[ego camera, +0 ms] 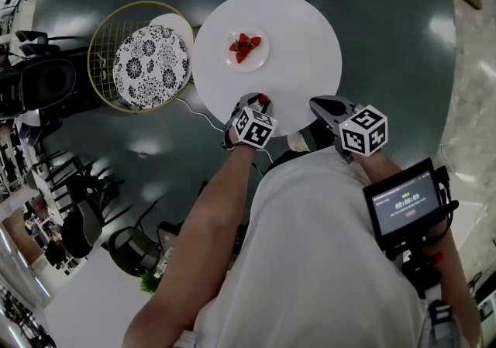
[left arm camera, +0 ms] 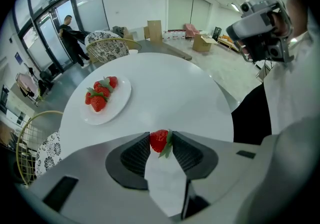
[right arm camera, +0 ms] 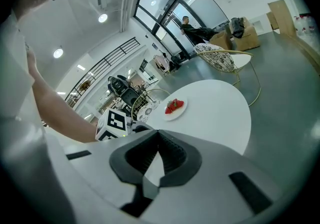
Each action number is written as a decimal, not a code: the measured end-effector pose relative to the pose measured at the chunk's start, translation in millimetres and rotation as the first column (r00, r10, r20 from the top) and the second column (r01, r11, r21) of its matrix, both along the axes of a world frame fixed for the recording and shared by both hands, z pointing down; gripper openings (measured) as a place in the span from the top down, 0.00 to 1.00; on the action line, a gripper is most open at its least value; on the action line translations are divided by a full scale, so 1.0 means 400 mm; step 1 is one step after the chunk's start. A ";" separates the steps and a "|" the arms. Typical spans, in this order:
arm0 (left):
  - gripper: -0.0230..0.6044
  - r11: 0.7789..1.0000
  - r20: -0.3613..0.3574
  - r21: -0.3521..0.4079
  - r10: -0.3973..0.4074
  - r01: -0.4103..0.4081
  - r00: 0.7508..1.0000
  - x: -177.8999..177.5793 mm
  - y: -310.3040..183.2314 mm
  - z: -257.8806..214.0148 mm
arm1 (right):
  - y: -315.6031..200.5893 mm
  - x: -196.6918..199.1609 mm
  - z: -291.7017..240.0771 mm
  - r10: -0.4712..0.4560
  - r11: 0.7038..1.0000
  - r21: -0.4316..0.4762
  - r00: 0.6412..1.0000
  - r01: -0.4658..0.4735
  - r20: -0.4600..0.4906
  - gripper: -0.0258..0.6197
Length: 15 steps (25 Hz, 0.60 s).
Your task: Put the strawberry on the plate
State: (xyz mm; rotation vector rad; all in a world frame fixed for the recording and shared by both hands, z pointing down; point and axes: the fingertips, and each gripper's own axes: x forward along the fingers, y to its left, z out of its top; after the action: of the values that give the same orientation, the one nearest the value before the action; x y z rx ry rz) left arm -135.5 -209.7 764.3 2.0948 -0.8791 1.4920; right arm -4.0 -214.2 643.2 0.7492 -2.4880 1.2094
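**Here: strawberry [left arm camera: 159, 140] clamped in the left gripper [left arm camera: 161, 134], not yet on the plate [left arm camera: 119, 102]**

The strawberry sits pinched between the left gripper's two ribbed pads [left arm camera: 136, 154], close to their tips. Its red body faces forward and its green leaves lie against the right-hand pad. The jaws stand only as far apart as the fruit is wide. In the head view the strawberry [ego camera: 263, 98] shows at the tip of the left gripper [ego camera: 252, 104], over the near edge of the round white table [ego camera: 310, 29]. Whether it touches the tabletop cannot be told.

The plate [ego camera: 260, 60] lies farther in on the table, well apart from the held fruit. It carries a small heap of other strawberries [ego camera: 245, 46], red with green tops.

The right gripper [right arm camera: 158, 131] has its jaws brought together at the tips, with nothing between them. In the head view the right gripper [ego camera: 319, 105] is at the table's near edge, to the right of the left gripper and apart from it.

To the left of the table stands a wire chair [ego camera: 102, 29] with a black-and-white patterned cushion [ego camera: 151, 66]. A small lit screen [ego camera: 404, 203] is mounted by the person's right arm.
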 end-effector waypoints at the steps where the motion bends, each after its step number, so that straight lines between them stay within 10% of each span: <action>1: 0.76 1.000 -0.006 0.007 -0.010 0.010 1.000 -0.002 -0.003 -0.006 | -0.003 -0.005 -0.004 -0.004 1.000 0.005 1.000 0.004 0.002 0.95; 15: 0.76 0.985 -0.130 0.122 -0.106 0.122 0.986 0.021 -0.050 -0.132 | -0.045 -0.059 -0.074 -0.063 0.996 0.064 0.998 0.062 0.016 0.95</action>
State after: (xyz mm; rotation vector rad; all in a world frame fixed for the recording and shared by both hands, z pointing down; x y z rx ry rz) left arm -127.0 -229.7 711.3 2.1620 -1.0544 1.2645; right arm -27.7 -232.1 613.4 0.6739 -2.5554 1.1253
